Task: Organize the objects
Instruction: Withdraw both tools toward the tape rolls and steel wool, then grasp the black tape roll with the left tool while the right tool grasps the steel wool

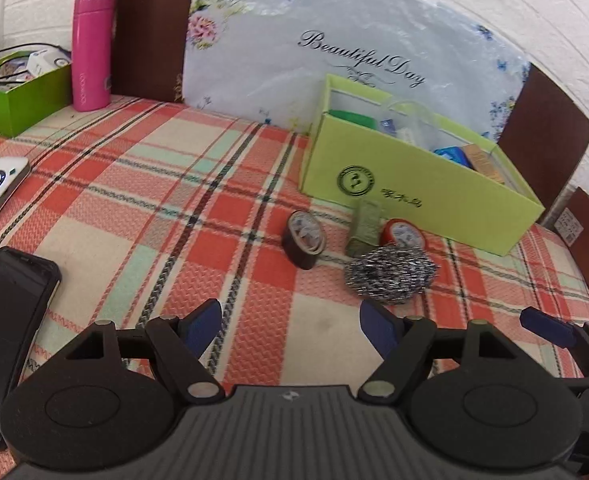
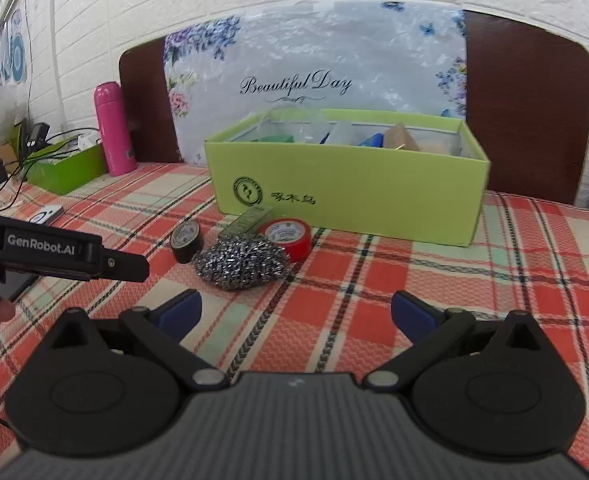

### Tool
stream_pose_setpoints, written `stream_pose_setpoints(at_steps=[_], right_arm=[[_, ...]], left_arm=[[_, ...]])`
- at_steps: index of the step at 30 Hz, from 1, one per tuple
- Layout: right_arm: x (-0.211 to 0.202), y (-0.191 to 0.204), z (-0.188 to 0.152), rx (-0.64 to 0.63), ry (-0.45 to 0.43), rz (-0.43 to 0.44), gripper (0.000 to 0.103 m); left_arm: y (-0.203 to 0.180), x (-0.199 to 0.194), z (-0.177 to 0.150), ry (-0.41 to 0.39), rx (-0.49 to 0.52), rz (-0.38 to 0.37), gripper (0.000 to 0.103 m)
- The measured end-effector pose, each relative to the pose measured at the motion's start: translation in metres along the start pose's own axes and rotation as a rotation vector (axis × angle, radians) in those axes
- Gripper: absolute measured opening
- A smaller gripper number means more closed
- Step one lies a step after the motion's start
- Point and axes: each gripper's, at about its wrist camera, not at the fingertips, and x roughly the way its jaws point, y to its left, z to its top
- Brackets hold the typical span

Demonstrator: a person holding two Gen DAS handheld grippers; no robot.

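Gaping empty: left tongs, right tongs; crinkly steel-wool scourer ahead.

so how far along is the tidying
Early to middle. The box already holds several items. Nothing is in hand: the left gripper and right gripper are both open and empty, short of the pile. Left on the cloth in front of the box: the scourer, black tape, red tape and a small green pack.

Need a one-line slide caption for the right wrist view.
Open right gripper over plaid cloth, facing steel scourer, black tape, red tape and green box.
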Motion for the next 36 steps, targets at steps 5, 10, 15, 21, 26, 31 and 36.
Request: stream_pose_setpoints(at_steps=[5, 10, 15, 21, 26, 31, 36], right_arm=[[0.027, 0.007, 0.004, -0.017, 0.028, 0.03, 0.102], [0.046, 0.017, 0.012, -0.069, 0.034, 0.053, 0.1], [0.058, 0.028, 0.021, -0.115, 0.03, 0.07, 0.094], [0.07, 0.035, 0.023, -0.137, 0.078, 0.073, 0.049], [0.052, 0.034, 0.015, -0.15, 0.091, 0.053, 0.041], [0.036, 0.026, 0.001, -0.107, 0.129, 0.062, 0.032], [0.023, 0.018, -0.005, -0.094, 0.145, 0.064, 0.019]], left_arm=[[0.005, 0.008, 0.003, 0.006, -0.005, 0.016, 0.079], [0.009, 0.012, 0.009, 0.007, -0.019, 0.015, 0.079], [0.009, 0.015, 0.014, 0.004, -0.015, 0.011, 0.079], [0.012, 0.022, 0.019, 0.011, -0.015, -0.003, 0.079], [0.011, 0.042, 0.032, 0.023, -0.046, -0.025, 0.079], [0.006, 0.069, 0.045, 0.032, -0.108, -0.051, 0.078], [-0.002, 0.074, 0.043, 0.011, 0.005, -0.056, 0.036]])
